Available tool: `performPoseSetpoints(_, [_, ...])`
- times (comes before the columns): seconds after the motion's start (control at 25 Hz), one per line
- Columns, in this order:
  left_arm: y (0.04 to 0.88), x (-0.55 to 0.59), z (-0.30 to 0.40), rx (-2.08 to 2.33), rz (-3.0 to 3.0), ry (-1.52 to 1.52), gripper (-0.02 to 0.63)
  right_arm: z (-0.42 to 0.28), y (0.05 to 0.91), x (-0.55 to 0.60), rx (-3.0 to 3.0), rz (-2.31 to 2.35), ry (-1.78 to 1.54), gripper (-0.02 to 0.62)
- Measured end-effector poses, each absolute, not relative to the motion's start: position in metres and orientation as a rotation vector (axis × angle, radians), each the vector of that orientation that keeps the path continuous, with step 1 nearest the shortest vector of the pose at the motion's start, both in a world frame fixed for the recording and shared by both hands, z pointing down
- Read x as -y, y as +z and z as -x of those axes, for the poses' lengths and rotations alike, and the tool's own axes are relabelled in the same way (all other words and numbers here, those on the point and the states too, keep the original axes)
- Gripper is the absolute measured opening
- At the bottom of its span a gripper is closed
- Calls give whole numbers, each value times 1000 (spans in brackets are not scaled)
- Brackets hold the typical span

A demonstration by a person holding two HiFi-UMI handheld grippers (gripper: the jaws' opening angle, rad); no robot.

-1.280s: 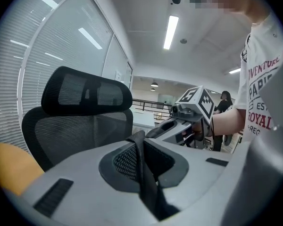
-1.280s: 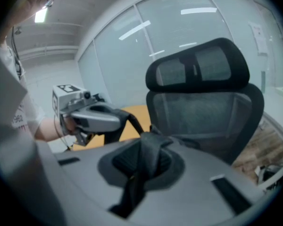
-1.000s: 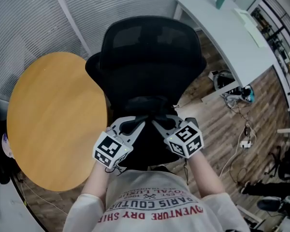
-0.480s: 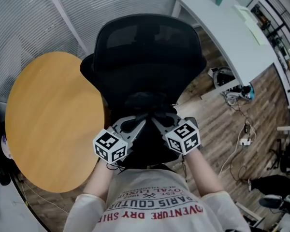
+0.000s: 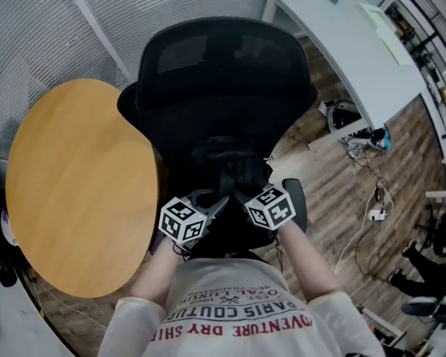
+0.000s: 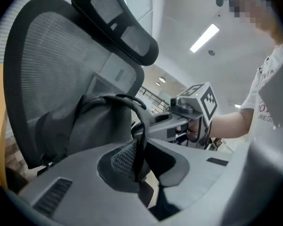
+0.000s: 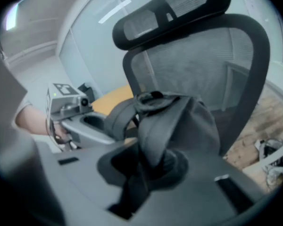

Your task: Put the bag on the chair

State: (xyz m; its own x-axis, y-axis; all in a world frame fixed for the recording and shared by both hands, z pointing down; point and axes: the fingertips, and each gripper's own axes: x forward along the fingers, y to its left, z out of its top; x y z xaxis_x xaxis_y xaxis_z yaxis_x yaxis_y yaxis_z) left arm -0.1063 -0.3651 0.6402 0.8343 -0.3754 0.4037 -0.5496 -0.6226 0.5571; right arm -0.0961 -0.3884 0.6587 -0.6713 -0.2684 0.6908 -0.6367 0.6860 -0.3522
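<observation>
A black bag (image 5: 227, 162) sits on the seat of a black mesh office chair (image 5: 223, 65), leaning against its backrest. My left gripper (image 5: 217, 199) and right gripper (image 5: 241, 194) meet side by side at the bag's near side. In the left gripper view a thin black strap (image 6: 140, 140) runs down between my left gripper's (image 6: 141, 166) jaws, which are opening. In the right gripper view a wide strap (image 7: 153, 135) of the bag (image 7: 188, 126) lies between my right gripper's (image 7: 146, 173) jaws, which are also starting to open.
A round wooden table (image 5: 74, 184) stands close to the chair's left. A white desk (image 5: 357, 43) is at the back right, with cables and plugs (image 5: 372, 199) on the wooden floor beside it. Slatted blinds (image 5: 59, 21) close off the back.
Both grippers have drawn closer together and slightly back toward the person. The bag stays resting on the chair seat.
</observation>
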Motion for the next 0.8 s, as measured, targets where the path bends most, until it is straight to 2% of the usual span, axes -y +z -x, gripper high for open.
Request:
performPoseSetpoints(0.32, [678,361,115,746,-2205,323,69,85,685,399,2237,-806,765,202])
performPoseSetpoints(0.4, [681,364,117,786,-2209,317,91,80,686,404,2225,-863,741,237])
performPoseSetpoints(0.44, [682,365,118,805,-2205,309,122,77,686,405,2219,-892,727,247])
performPoseSetpoints(0.52, [682,368,119,844,-2196,289,228,72,685,406,2208,-938,707,253])
performPoseSetpoints(0.56, [681,370,121,864,-2196,287,251,69,684,406,2204,-954,703,258])
performPoseSetpoints(0.8, [664,375,123,928,-2225,285,272,63,662,402,2228,-1029,637,262])
